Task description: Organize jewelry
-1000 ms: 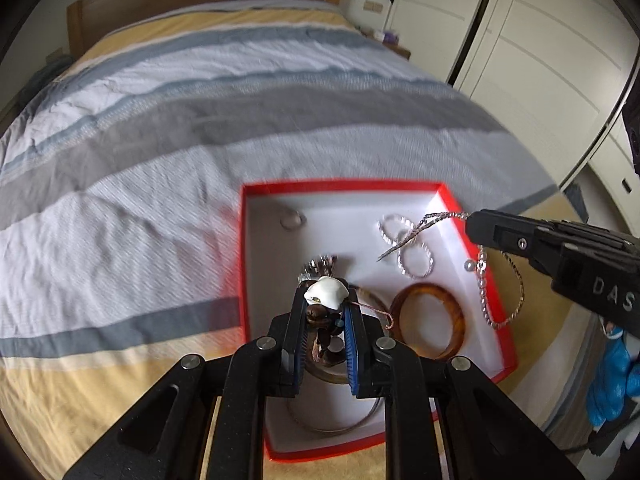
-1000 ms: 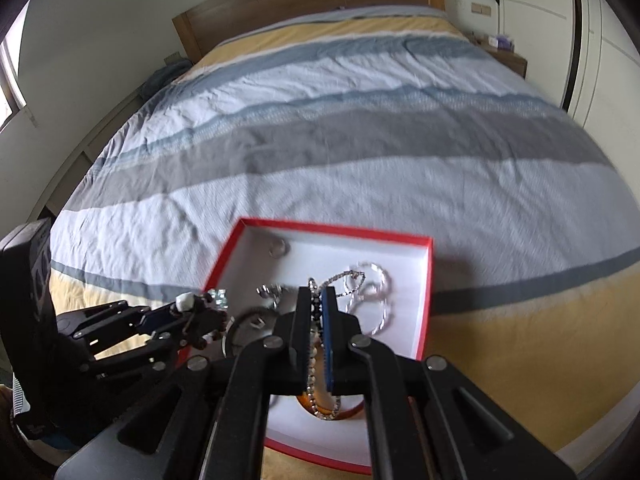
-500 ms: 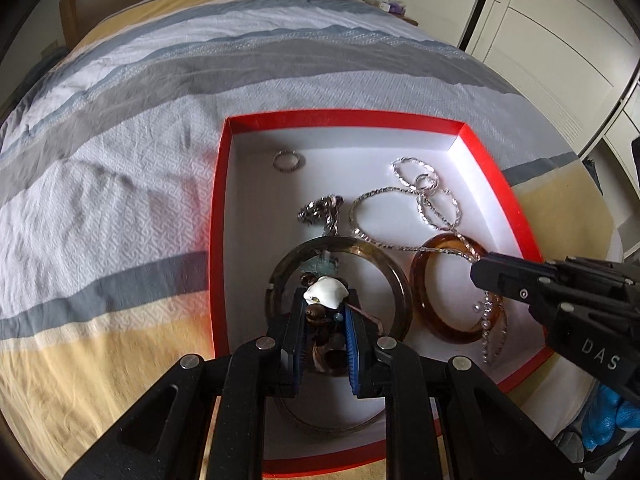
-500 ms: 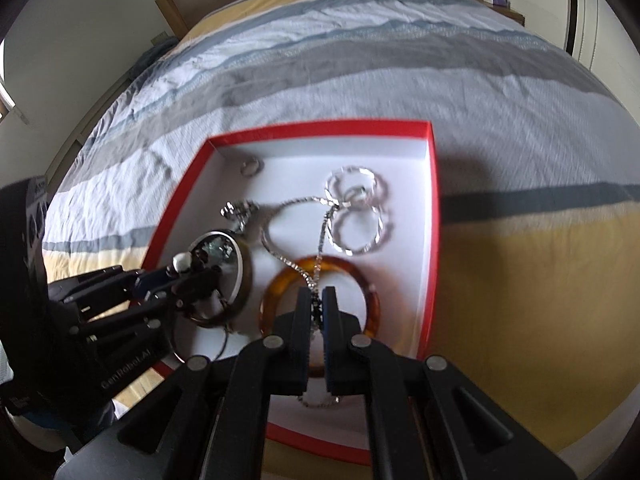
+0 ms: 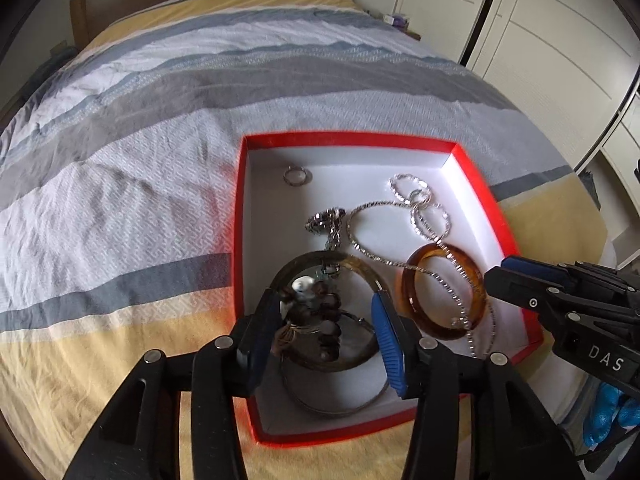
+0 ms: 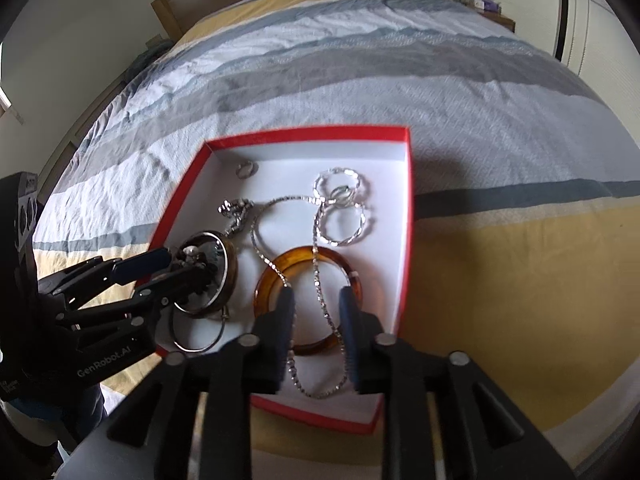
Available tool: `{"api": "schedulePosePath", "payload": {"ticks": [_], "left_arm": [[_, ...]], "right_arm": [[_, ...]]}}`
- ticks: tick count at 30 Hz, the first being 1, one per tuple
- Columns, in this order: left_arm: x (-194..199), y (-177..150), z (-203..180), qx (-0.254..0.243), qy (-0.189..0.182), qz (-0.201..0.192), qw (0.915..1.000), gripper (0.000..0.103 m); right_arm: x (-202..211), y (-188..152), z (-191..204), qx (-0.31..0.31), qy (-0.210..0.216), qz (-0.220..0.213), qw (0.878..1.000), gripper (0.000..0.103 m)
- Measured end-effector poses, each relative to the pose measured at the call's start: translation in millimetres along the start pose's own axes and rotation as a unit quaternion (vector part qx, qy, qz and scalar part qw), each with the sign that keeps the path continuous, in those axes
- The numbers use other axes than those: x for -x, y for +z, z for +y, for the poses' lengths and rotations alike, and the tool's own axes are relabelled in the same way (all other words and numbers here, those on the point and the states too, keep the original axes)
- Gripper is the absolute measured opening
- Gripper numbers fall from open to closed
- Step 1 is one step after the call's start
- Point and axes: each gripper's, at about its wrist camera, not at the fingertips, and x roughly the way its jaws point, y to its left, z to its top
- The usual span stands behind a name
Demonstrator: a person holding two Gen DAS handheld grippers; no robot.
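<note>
Both tongs now parted, left tongs (image 5: 326, 320) reveal beaded bracelet (image 5: 316, 320)

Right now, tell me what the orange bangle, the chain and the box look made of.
Orange bangle: glossy translucent amber, likely resin or plastic.
Chain: silvery metal, links glinting.
Box: matte red walls, white inside, probably cardboard.

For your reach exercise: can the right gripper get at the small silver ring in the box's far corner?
Probably yes: the right gripper is open, and the small silver ring lies alone, with only the low chain and amber bangle to pass over.
</note>
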Motion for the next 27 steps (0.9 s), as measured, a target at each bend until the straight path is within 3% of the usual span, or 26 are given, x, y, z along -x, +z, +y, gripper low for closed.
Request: {"api": "schedulePosePath", "payload": {"ticks": [11, 20, 27], "left_arm": [[63, -2, -2, 0.008, 0.006, -0.054, 0.9985, 0.065], [132, -31, 7, 0.005, 0.017, -0.109, 0.9939, 0.066], [188, -71, 23, 0.017, 0.05, -0.151, 0.9871, 0.066]], "right_arm": [[57, -5, 17, -0.003, -0.022, -0.044, 0.999, 0.032], [99, -28, 63, 0.033, -0.015, -0.072, 0.997, 0.033], [125, -58, 108, 0.079, -0.008, -0.09, 0.993, 0.034]]}}
